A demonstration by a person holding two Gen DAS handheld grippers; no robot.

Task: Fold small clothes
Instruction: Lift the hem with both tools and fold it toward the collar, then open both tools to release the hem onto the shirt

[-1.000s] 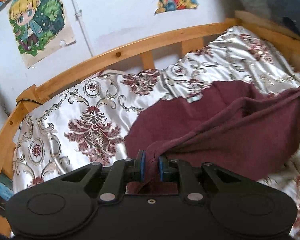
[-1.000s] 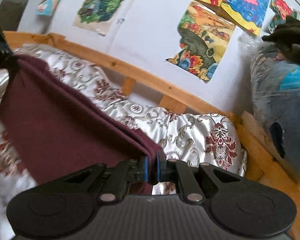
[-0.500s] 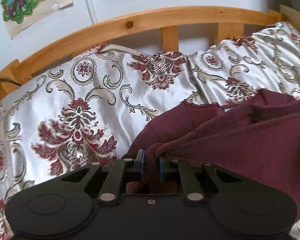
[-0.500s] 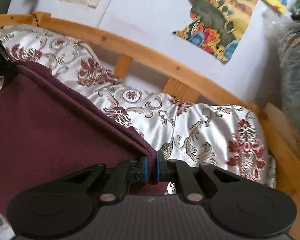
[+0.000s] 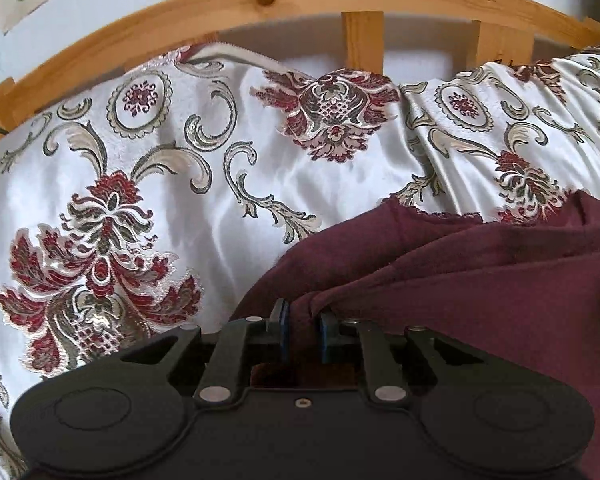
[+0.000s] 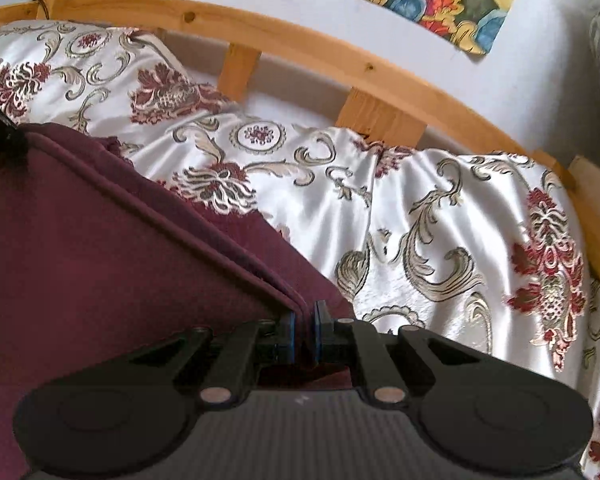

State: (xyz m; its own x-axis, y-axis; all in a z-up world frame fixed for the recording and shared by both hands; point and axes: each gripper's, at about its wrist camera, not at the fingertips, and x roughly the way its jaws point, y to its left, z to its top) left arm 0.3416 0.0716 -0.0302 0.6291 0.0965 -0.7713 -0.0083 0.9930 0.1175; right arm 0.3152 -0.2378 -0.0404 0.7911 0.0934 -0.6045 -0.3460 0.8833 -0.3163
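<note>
Pinching maroon garment (image 6: 80, 260) corners: left gripper (image 5: 303, 320), right gripper (image 6: 303, 318); taut edge spans between

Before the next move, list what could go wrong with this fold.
1. The left claw pinches only a small bunched bit of the maroon garment; a tug could pull it free.
2. The hem stretched toward the right claw looks taut, so uneven lowering may skew the fold.
3. The patterned bedspread is wrinkled and looks glossy, so the garment may slide or land creased.
</note>
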